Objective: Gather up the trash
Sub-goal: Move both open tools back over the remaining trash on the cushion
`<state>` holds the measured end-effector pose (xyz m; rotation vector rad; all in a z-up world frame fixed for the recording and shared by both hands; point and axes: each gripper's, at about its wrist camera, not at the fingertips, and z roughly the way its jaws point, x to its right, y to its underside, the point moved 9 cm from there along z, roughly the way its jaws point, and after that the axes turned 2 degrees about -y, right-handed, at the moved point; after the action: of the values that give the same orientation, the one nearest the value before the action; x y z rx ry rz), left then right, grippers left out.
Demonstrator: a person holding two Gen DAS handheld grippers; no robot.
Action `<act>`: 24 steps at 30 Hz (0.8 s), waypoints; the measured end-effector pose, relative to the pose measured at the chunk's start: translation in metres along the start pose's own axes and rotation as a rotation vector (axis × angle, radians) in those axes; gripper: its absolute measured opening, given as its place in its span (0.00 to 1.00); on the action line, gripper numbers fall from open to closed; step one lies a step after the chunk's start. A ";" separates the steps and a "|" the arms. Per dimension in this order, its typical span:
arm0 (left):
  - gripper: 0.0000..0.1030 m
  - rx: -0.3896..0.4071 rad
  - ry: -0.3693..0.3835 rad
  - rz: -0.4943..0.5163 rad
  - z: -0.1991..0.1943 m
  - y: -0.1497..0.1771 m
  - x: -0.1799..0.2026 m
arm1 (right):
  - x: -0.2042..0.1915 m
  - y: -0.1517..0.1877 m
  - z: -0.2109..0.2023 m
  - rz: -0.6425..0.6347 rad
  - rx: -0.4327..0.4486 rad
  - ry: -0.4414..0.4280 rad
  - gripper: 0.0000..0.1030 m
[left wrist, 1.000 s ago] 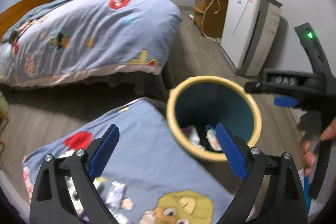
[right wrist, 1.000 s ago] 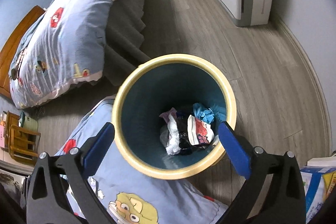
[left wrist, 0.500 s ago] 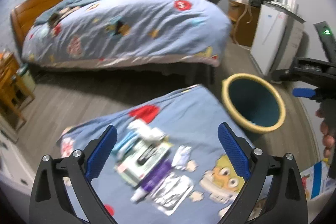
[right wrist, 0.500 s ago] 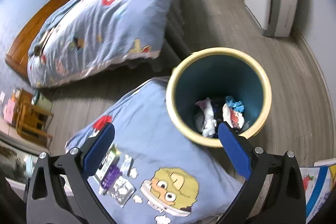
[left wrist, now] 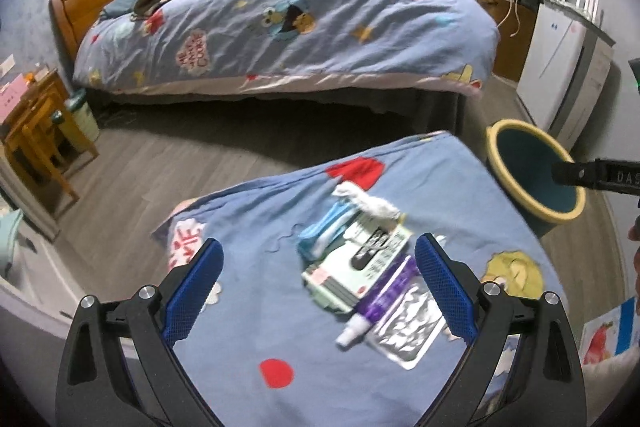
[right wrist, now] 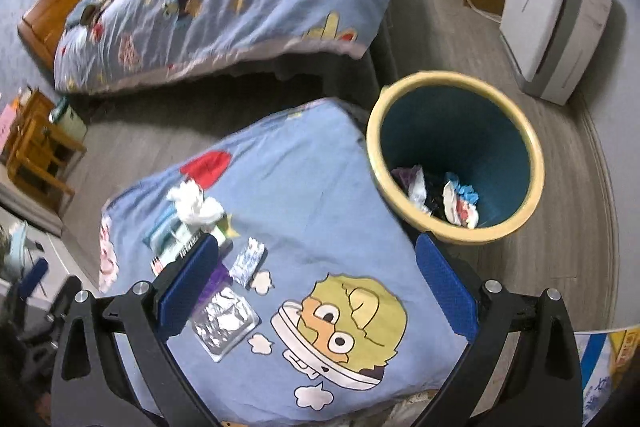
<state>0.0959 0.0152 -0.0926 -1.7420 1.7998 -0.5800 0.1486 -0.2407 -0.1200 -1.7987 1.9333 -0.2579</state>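
Now hovering over a small blue cartoon-print cloth surface [left wrist: 280, 327]: left gripper [left wrist: 318, 291], jaws spread wide, nothing between them. Likewise right gripper [right wrist: 316, 287], jaws wide apart and empty, above the near part of the same surface.

Clustered near the middle of the surface, toward its right edge in the left wrist view: a crumpled white tissue [left wrist: 366, 201] farthest back, next to a red patch; a blue-and-white packet [left wrist: 326, 231] just in front of the tissue; a pale green carton [left wrist: 356, 267] touching that packet; a purple tube [left wrist: 380, 297] with a white cap lying tilted along the carton's near side; a silver foil sachet [left wrist: 408, 329] nearest, touching the tube. Also visible from the right wrist: a smaller blue-white wrapper [right wrist: 249, 261] beside the foil sachet.

Standing on the wooden floor [right wrist: 440, 27] just beside the surface's far right corner: a round bin [right wrist: 534, 155], yellow rim, teal inside, holding crumpled wrappers and a blue scrap [right wrist: 460, 199] at the bottom. Whether bin and cloth edge touch: cannot tell.

Beyond, a bed [left wrist: 300, 19] under a matching quilt, and a white appliance [right wrist: 552, 7] against the right wall.
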 end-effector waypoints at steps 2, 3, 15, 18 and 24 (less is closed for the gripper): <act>0.93 -0.006 -0.011 -0.005 0.002 0.002 -0.007 | -0.002 0.005 0.009 0.002 -0.019 -0.003 0.94; 0.93 -0.010 -0.013 -0.010 0.003 0.002 -0.010 | -0.002 0.008 0.013 0.003 -0.025 -0.002 0.94; 0.93 -0.083 0.001 0.010 0.025 0.015 -0.013 | -0.029 0.036 0.062 0.002 -0.133 -0.011 0.94; 0.93 -0.114 0.019 0.042 0.035 0.025 -0.005 | -0.028 0.036 0.073 0.014 -0.149 -0.001 0.94; 0.91 -0.179 0.051 0.109 0.063 0.049 0.025 | -0.021 0.035 0.088 0.065 -0.174 0.002 0.94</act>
<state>0.1012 -0.0024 -0.1744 -1.7444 2.0216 -0.4337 0.1592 -0.1999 -0.2067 -1.8397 2.0667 -0.0713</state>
